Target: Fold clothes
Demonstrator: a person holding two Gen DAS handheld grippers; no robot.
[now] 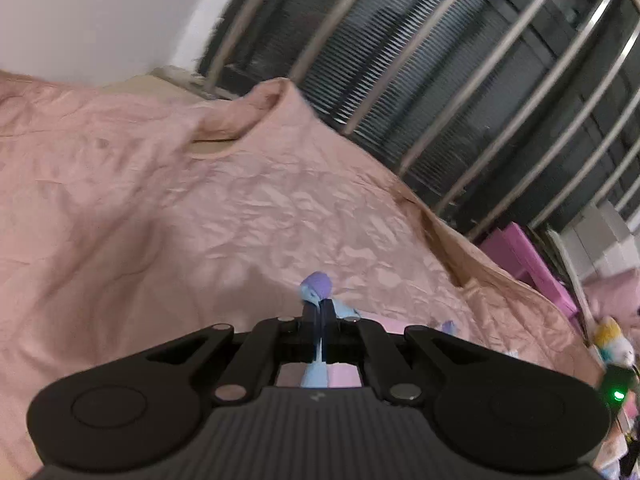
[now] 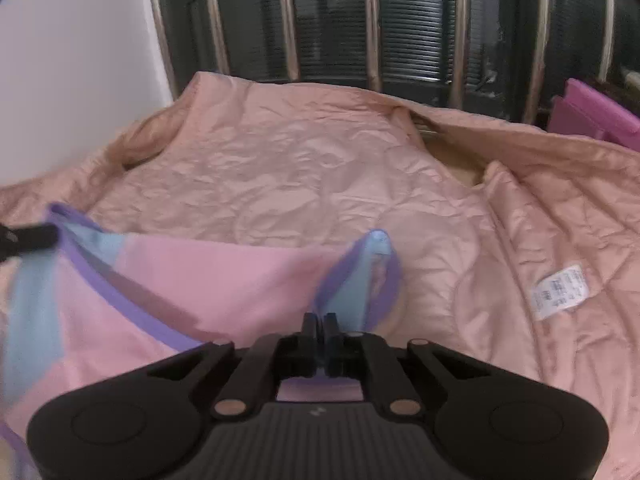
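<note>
A small pink garment (image 2: pixel 216 280) with purple trim and light blue straps hangs stretched over a pink quilt (image 2: pixel 304 168). My right gripper (image 2: pixel 319 322) is shut on the garment's right blue-and-purple strap (image 2: pixel 370 276). In the left wrist view my left gripper (image 1: pixel 318 308) is shut on the other blue strap (image 1: pixel 316 286), whose purple end sticks up past the fingertips. The left gripper's black fingers (image 2: pixel 28 238) also show at the left edge of the right wrist view, pinching that strap. Most of the garment is hidden below the gripper bodies.
The quilt covers a bed and carries a white care label (image 2: pixel 558 292) at the right. Metal bars (image 2: pixel 292 20) over a dark window run behind the bed. A white wall (image 2: pixel 72 60) stands at the left. A magenta object (image 2: pixel 592 112) and a plush toy (image 1: pixel 612 344) lie at the right.
</note>
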